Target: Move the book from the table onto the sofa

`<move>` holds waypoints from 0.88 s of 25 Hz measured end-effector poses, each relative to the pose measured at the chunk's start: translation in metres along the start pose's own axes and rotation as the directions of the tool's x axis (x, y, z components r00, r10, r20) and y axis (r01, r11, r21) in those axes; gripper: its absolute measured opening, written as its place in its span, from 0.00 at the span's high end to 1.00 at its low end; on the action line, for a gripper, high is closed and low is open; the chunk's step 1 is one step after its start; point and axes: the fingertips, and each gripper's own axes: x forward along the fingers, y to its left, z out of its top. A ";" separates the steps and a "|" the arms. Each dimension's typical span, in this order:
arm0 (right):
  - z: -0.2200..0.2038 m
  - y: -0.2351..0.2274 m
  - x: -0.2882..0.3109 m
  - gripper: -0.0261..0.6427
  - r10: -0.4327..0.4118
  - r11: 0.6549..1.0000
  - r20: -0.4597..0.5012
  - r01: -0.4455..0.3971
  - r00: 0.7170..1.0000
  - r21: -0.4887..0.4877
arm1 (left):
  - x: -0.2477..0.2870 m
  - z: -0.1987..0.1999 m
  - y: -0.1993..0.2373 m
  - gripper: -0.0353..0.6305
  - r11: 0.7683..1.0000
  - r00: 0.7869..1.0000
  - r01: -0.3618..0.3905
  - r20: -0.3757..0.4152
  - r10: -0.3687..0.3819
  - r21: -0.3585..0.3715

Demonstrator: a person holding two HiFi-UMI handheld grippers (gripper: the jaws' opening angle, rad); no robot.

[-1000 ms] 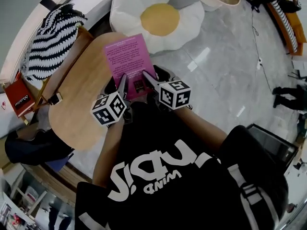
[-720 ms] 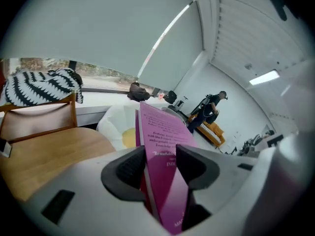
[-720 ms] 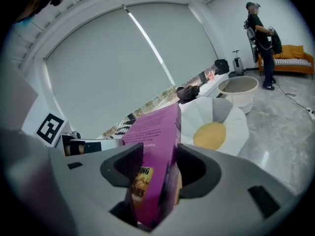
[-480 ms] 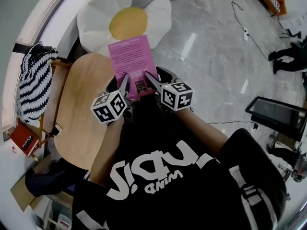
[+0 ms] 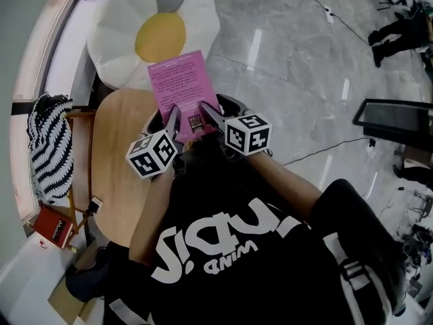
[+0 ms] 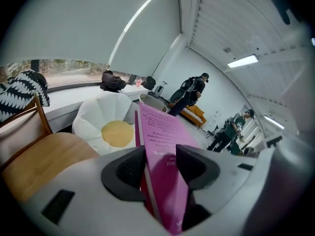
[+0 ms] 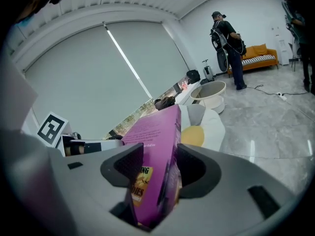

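Print on the book (image 5: 181,83) is too small to read. The flower cushion (image 5: 115,42) is cut off at twelve o'clock.

A round wooden bench (image 5: 111,175) stands on a glossy grey marble floor (image 5: 291,66). Just beyond the bench, a daisy cushion (image 5: 115,53) with white petals around a yellow middle lies on the floor. A wooden chair (image 5: 80,161) at the bench's left carries a black-and-white striped cushion (image 5: 49,151). Right of the bench, a black cable (image 5: 325,149) and a dark flat screen (image 5: 399,120) sit on the floor.
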 end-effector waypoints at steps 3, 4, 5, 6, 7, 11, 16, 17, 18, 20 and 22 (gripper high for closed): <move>0.001 -0.001 -0.001 0.65 -0.005 1.000 0.028 0.005 1.000 0.011 | 0.000 0.001 0.000 0.64 1.000 1.000 0.012 -0.001 -0.012 0.010; 0.002 -0.002 0.001 0.65 -0.008 1.000 0.034 0.007 0.999 0.019 | 0.002 0.003 0.000 0.64 1.000 1.000 0.011 -0.002 -0.011 0.011; 0.003 -0.002 0.003 0.65 -0.010 1.000 0.037 0.009 0.999 0.028 | 0.003 0.004 0.001 0.65 1.000 1.000 0.009 -0.004 -0.008 0.015; 0.004 -0.002 0.006 0.65 -0.010 0.999 0.038 0.009 0.999 0.036 | 0.004 0.006 0.003 0.65 1.000 1.000 0.005 -0.005 -0.005 0.018; 0.006 -0.002 0.009 0.65 -0.009 0.999 0.039 0.008 0.999 0.038 | 0.005 0.009 0.004 0.65 1.000 1.000 0.003 -0.004 -0.003 0.019; 0.018 -0.001 0.023 0.65 0.003 1.000 0.041 -0.004 0.999 0.025 | 0.012 0.024 0.012 0.65 1.000 1.000 0.004 0.004 -0.004 0.016; 0.038 -0.009 0.048 0.65 0.025 1.000 0.040 -0.025 0.999 0.001 | 0.032 0.042 0.021 0.65 1.000 1.000 -0.006 0.022 0.006 0.005; 0.042 -0.011 0.053 0.65 0.031 1.000 0.037 -0.031 0.999 -0.002 | 0.037 0.046 0.022 0.65 1.000 1.000 -0.010 0.025 0.010 0.004; 0.047 -0.014 0.059 0.65 0.037 0.999 0.032 -0.037 0.999 -0.005 | 0.042 0.051 0.023 0.65 1.000 0.999 -0.014 0.029 0.013 0.005; 0.060 -0.020 0.071 0.65 0.050 0.999 0.023 -0.050 0.998 -0.009 | 0.053 0.064 0.024 0.65 1.000 0.999 -0.023 0.036 0.023 0.003; 0.073 -0.025 0.084 0.65 0.062 0.998 0.013 -0.062 0.998 -0.009 | 0.065 0.078 0.026 0.65 0.999 0.998 -0.035 0.043 0.036 -0.010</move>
